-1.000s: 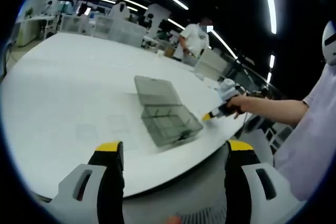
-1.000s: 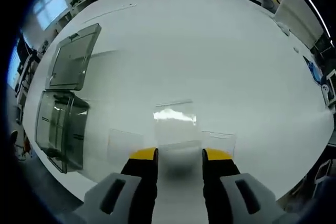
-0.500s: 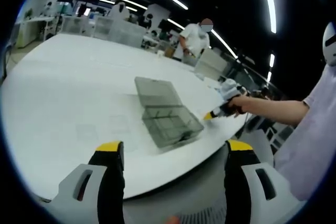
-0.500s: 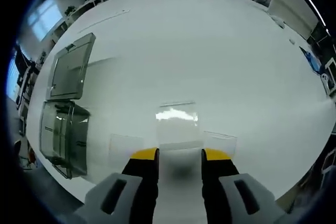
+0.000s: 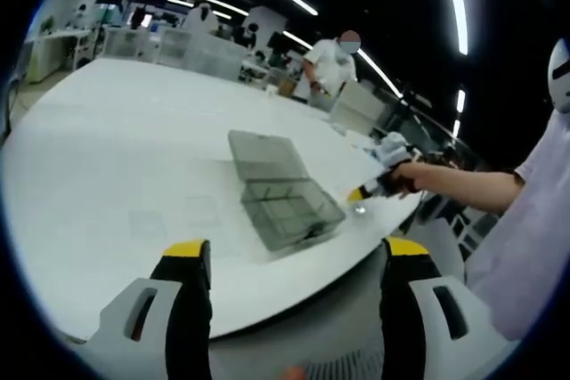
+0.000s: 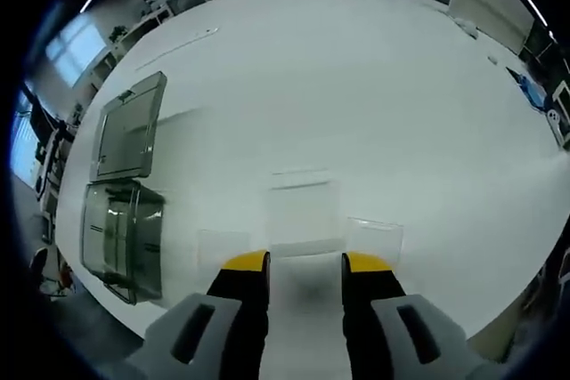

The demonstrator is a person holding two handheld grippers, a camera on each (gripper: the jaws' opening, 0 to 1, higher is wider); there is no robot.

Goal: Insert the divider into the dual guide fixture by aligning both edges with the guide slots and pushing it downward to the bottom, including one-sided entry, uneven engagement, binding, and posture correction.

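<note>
My right hand-held gripper (image 6: 305,266), jaws apart, hovers at a clear divider (image 6: 305,217); left hand-held gripper (image 5: 297,251) open; box (image 6: 125,200) at left.

The counter (image 6: 374,95) is white; the open box (image 6: 125,220) smoky grey; both tools' tips are yellow on black.

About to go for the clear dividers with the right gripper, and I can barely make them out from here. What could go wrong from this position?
1. The clear dividers lie flat on the white table and nearly vanish against it; the right gripper, jaws open just short of them, could scrape or push a sheet instead of gripping it.
2. The open compartment box sits close to the table's edge, so a nudge may tip it off.
</note>
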